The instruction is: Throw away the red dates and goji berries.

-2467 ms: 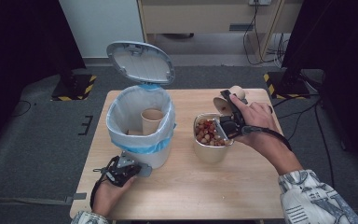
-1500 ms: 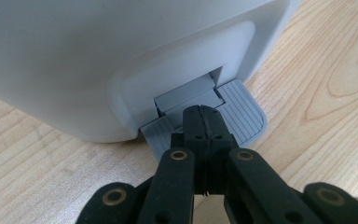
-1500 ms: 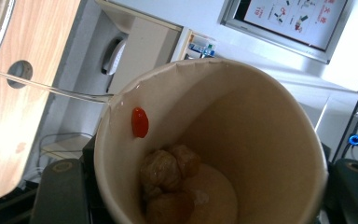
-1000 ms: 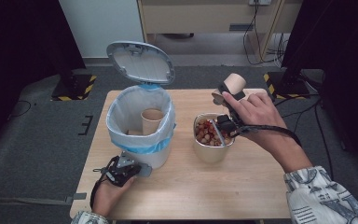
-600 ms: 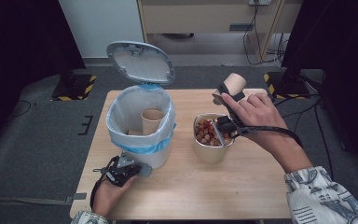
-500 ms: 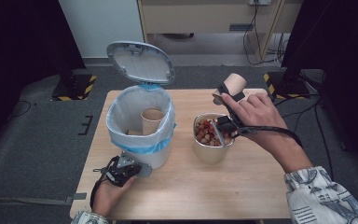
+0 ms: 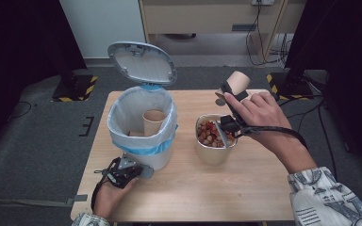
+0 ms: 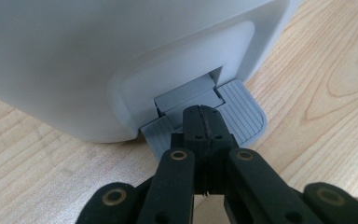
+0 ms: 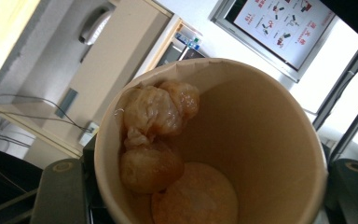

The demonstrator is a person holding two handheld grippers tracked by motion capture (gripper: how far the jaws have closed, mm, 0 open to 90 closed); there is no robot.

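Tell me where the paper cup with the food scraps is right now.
In the high view the paper cup is held tilted in the right gripper, at the table's far right, just behind the bowl.

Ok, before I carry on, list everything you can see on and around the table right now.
Table: one, light wood, centre of the high view.
Pedal bin: one, grey-white with a blue-edged liner, table's left; lid up.
Pedal: one, grey, at the bin's base.
Cup in the bin: one, tan paper, upright.
Bowl: one, tan, red and brown food bits inside, table centre-right.
Held cup: one, tan paper, brownish lumps inside, tilted above the table's far edge.
Cabinet: one, beige, behind the table.
Left gripper: black, shut, tips on the pedal.
Right gripper: black, shut on the held cup.
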